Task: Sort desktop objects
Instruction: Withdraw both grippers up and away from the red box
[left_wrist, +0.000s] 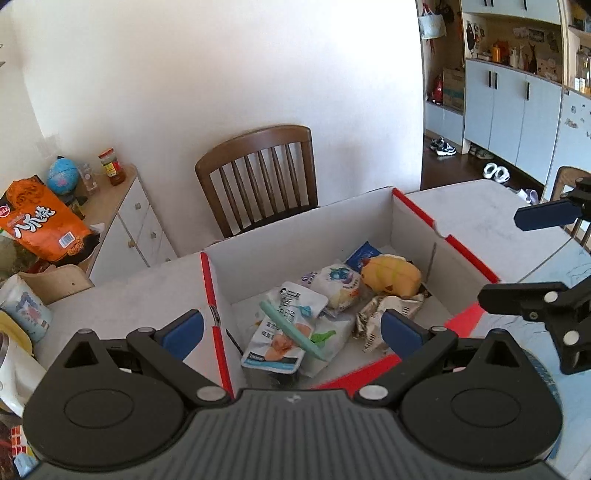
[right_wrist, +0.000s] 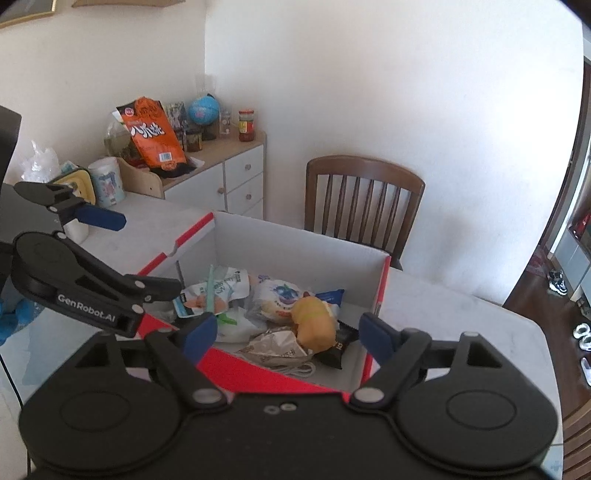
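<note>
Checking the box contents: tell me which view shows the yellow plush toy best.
The left wrist view. There the yellow plush toy lies unobstructed among the packets in the box. In the right wrist view the toy appears smaller and more foreshortened, between a crumpled wrapper and a dark packet.

Both handheld grippers are the same chunky black plastic build

Left gripper (left_wrist: 291, 330) has two big round black discs on either side of a ribbed grey centre plate, angled black link arms pinned with silver rivets, and blue pads (left_wrist: 184, 332) on the fingers. Right gripper (right_wrist: 288, 334) is the same deal, black discs, silver pivot pins, two small screws in the middle, navy blue fingertips (right_wrist: 376, 338). From the right wrist camera the left one's side reads "GenRobot.AI" in white lettering
</note>
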